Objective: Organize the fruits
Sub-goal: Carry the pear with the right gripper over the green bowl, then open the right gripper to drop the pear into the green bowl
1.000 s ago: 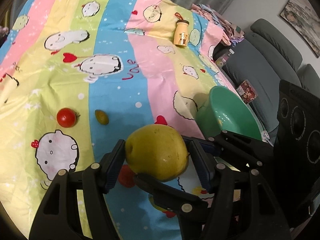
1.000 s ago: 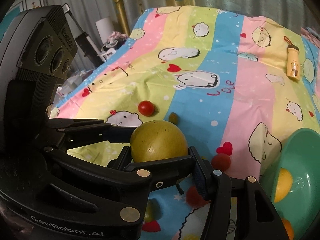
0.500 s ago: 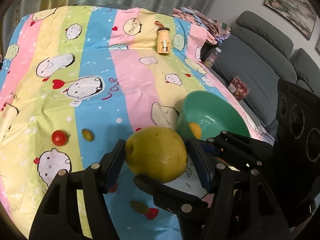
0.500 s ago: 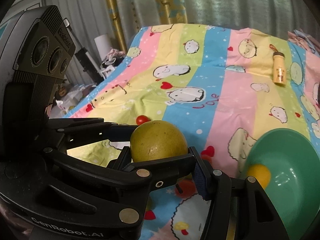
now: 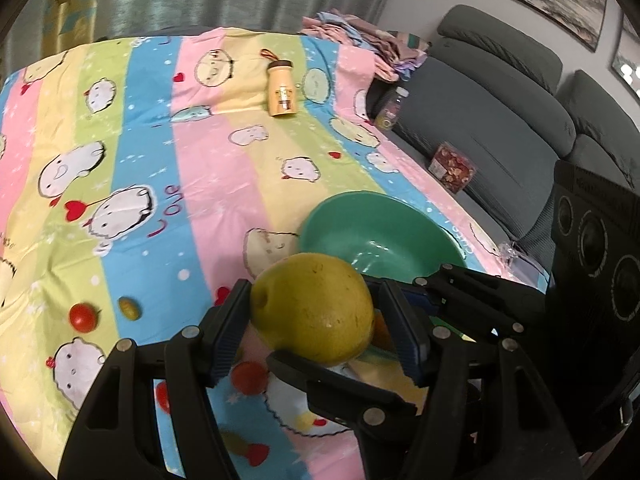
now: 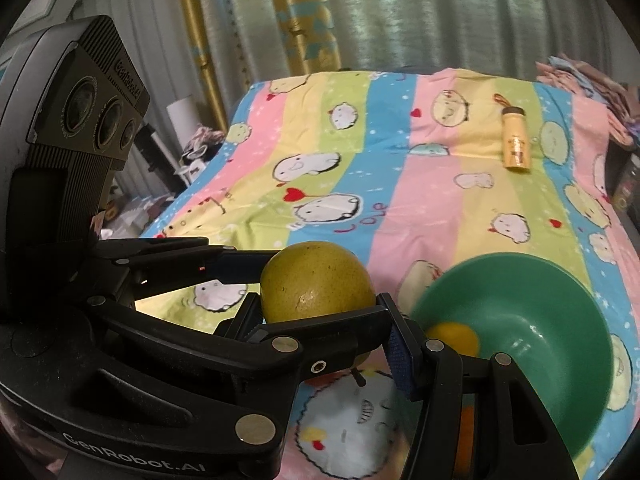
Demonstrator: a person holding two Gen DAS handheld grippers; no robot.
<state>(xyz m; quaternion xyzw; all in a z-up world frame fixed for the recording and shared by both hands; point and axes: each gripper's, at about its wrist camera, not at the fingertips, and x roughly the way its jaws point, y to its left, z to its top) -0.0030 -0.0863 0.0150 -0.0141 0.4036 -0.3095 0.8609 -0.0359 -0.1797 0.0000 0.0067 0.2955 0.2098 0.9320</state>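
Left wrist view: we see the left tool (image 5: 316, 328) and right tool (image 6: 322, 330) both clamped on one large yellow-green pear (image 5: 314, 314), held above the striped bedsheet (image 5: 208, 184), just beside the green bowl (image 5: 380, 236) holding an orange fruit (image 6: 454, 338).

One large yellow-green fruit (image 5: 314, 310), one green bowl (image 5: 380, 236), one red tomato (image 5: 83, 317), one yellow bottle (image 5: 281, 89).

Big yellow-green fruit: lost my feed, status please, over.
Left claw and right claw both clamped on the big round yellow-green fruit, off the striped cloth. Green plastic bowl beside it, one orange fruit inside. Nothing between.
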